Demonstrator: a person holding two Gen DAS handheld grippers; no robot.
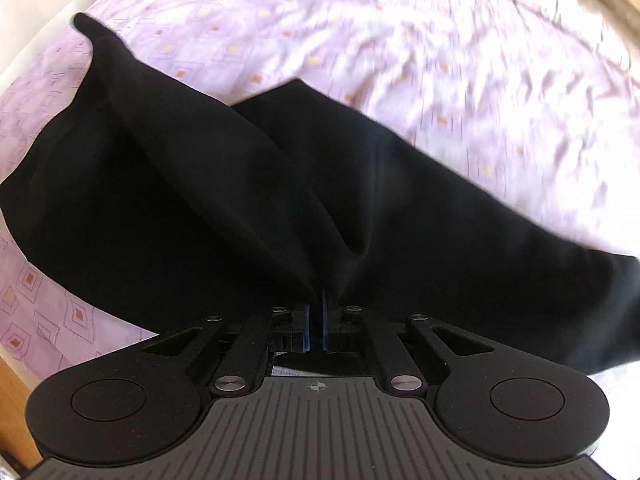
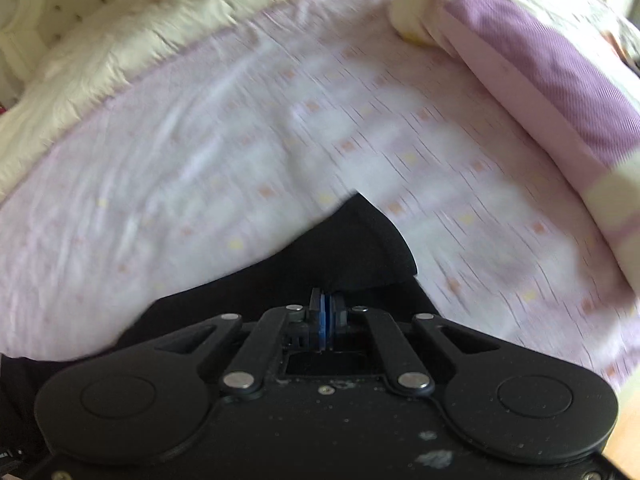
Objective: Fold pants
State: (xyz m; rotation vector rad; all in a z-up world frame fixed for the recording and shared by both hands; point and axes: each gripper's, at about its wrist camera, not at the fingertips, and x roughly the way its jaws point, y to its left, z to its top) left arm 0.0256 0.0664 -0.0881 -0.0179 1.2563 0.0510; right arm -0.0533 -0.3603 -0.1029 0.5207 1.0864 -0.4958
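Two hand-held grippers, left [image 1: 316,300] and right [image 2: 327,300], both clamping black pants [image 1: 240,200], pillow [image 2: 560,80] beside on pink sheet [image 1: 440,60]

Both wrist views look steeply down, close over the bed [image 1: 440,60]. The right view faces the pillow [image 2: 552,80] edge. Shared: black pants [image 1: 200,184], pink sheet.

A bedroom in a home.
A bed [image 1: 440,60] fills both views, spread with a creased pale pink sheet [image 2: 240,140] printed with small squares; a purple-and-pink pillow [image 2: 560,80] and a cream fluffy blanket [image 2: 120,40] lie at its edge.
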